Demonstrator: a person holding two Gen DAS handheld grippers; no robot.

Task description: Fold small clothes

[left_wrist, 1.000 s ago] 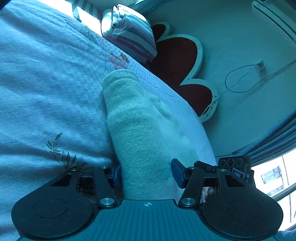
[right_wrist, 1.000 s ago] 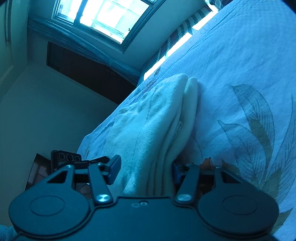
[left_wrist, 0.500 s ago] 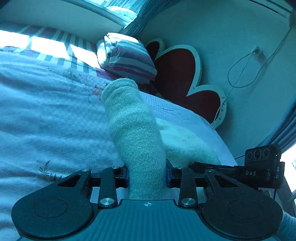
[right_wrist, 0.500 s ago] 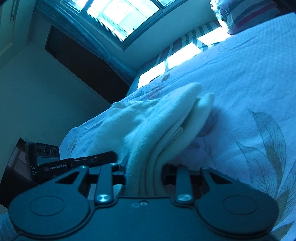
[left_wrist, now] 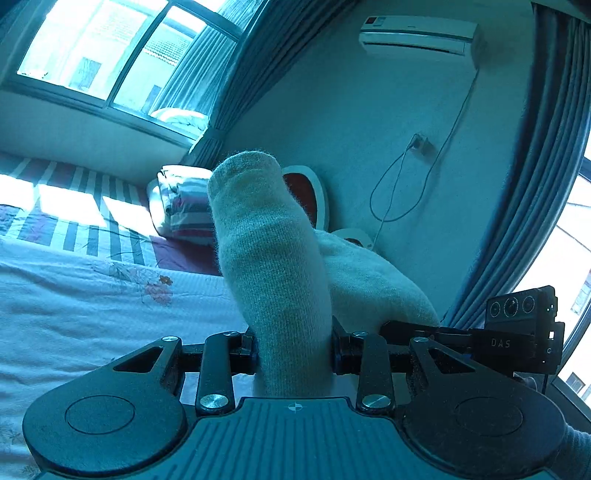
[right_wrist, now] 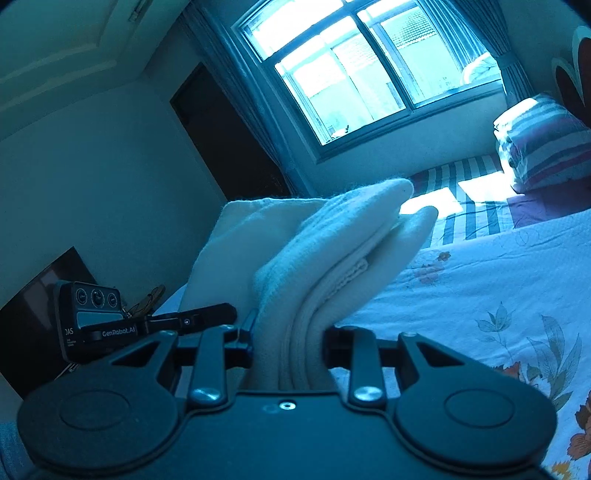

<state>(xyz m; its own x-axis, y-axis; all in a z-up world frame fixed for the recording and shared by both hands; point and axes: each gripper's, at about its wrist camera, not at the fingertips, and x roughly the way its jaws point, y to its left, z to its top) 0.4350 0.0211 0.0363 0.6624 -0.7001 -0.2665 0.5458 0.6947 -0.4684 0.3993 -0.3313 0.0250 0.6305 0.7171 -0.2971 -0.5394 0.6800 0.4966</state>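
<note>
- the left gripper [left_wrist: 293, 349] was clamped on 1 end of a pale knitted garment [left_wrist: 273, 266], both black fingers [left_wrist: 243, 350] pressed into the fabric.
- in the left wrist view that gripped end stood up from the jaws as a rounded, tube-like fold — its tip in front of the striped pillow [left_wrist: 184, 206] and the dark red headboard [left_wrist: 301, 190].
- the rest of the garment ran off to the right, toward the right gripper [left_wrist: 517, 325], whose camera housing showed at that edge.
- the right gripper [right_wrist: 290, 345] was clamped on the other end of the same garment [right_wrist: 332, 251]; there the cloth lay in several stacked layers with a ribbed seam showing between them.
- in the right wrist view the left gripper [right_wrist: 155, 325] sat at the left edge, with the garment stretched between the 2 tools.
- the garment was held up off the bed [left_wrist: 92, 295], which lay below it with a pale floral quilt [right_wrist: 498, 295] and a striped sheet [left_wrist: 74, 221] near the pillow.
- behind were a window [right_wrist: 369, 62], curtains [left_wrist: 535, 221], an air conditioner [left_wrist: 417, 35] on the wall and a cable [left_wrist: 402, 184] hanging from a socket.
- a grey sleeve [left_wrist: 576, 450] showed at the lower right of the left wrist view.
</note>
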